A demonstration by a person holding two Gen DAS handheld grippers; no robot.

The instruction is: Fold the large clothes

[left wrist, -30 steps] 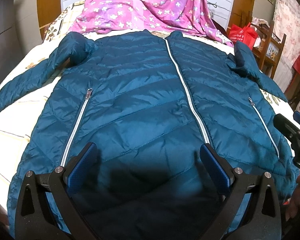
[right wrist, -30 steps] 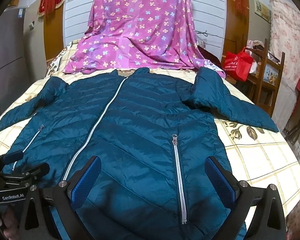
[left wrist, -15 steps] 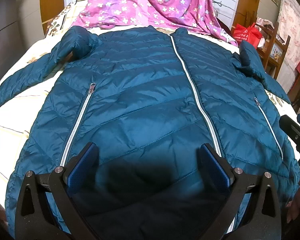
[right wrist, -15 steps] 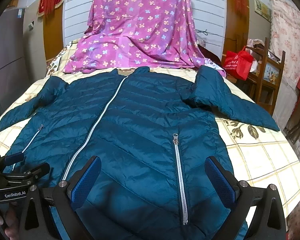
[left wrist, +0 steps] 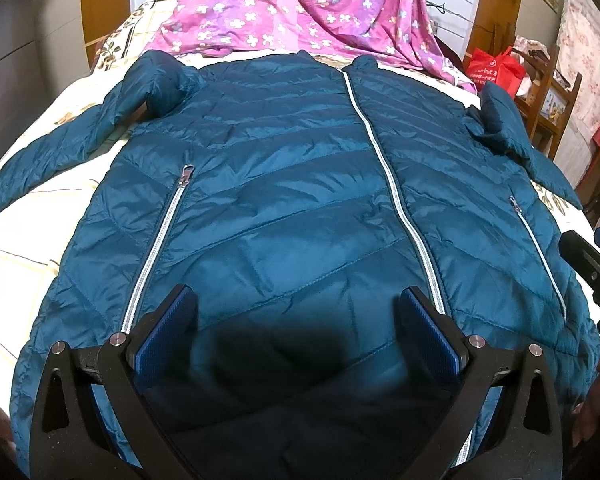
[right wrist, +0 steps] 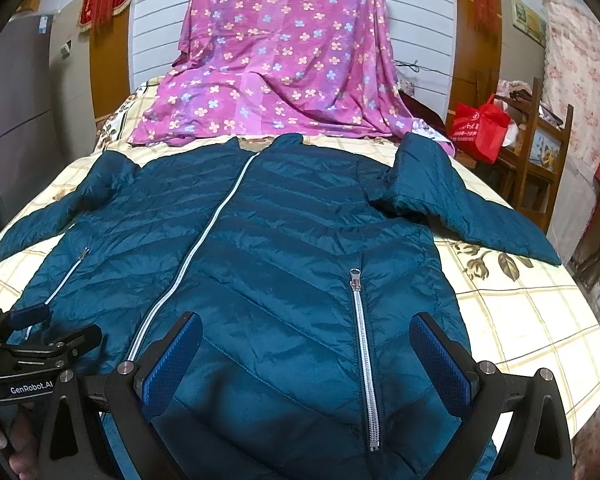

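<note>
Your teal puffer jacket (left wrist: 292,200) lies zipped and flat on the bed (right wrist: 520,320), ready for folding. Both the left tool (left wrist: 296,328) and right tool (right wrist: 306,354) hover spread above its hem, gripping nothing.

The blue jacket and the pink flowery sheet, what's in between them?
Only a bare strip of the checked bedcover lies between the jacket collar and the pink sheet, clearest in the right wrist view.

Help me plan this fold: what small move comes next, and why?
Probably lower both open grippers, left and right, onto the jacket hem and pinch it: the jacket lies flat and zipped, and neither holds anything.
</note>
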